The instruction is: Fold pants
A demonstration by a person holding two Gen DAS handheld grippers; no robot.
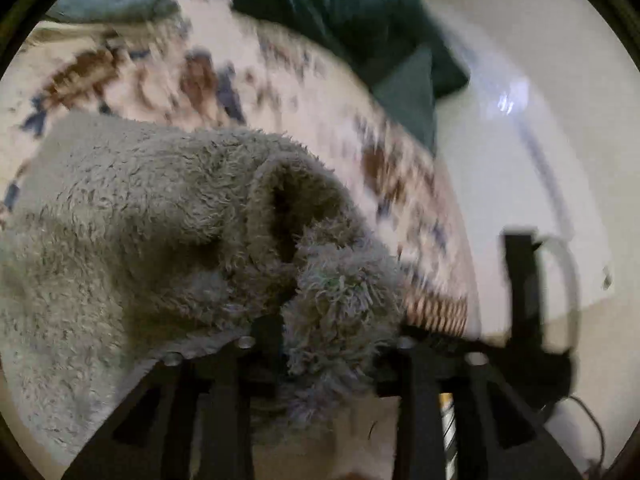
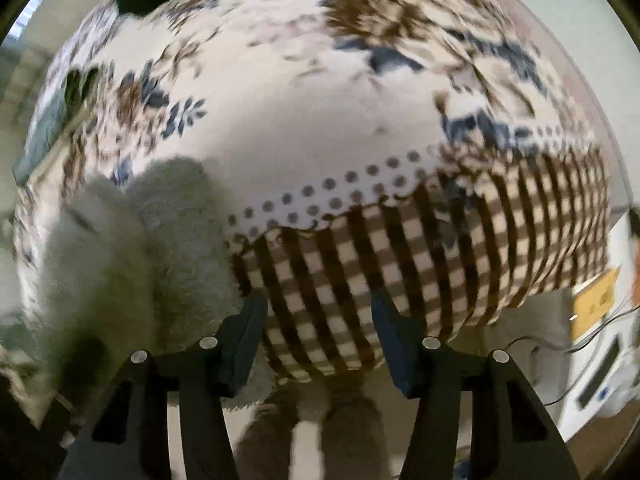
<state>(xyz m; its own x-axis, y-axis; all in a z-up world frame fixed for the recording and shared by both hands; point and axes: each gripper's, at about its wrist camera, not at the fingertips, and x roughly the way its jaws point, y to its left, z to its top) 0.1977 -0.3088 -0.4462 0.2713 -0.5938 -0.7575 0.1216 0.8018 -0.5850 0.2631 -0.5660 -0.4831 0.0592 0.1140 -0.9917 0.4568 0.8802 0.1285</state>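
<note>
The pants (image 1: 160,216) are fluffy pale grey fleece, bunched on a floral bedspread (image 1: 208,76). In the left wrist view a leg opening gapes near the middle, and a tuft of the fleece sits between my left gripper's (image 1: 324,344) fingers, which are shut on it. In the right wrist view the pants (image 2: 132,240) lie at the left on the bed. My right gripper (image 2: 318,312) is open and empty, its left finger (image 2: 250,320) beside the fleece, over the checked border of the bedspread (image 2: 360,272).
A dark teal pillow (image 1: 352,12) lies at the head of the bed. A white wall (image 1: 520,160) and floor lie to the right. A white appliance with a yellow label (image 2: 596,300) and cables stands right of the bed. The views are motion-blurred.
</note>
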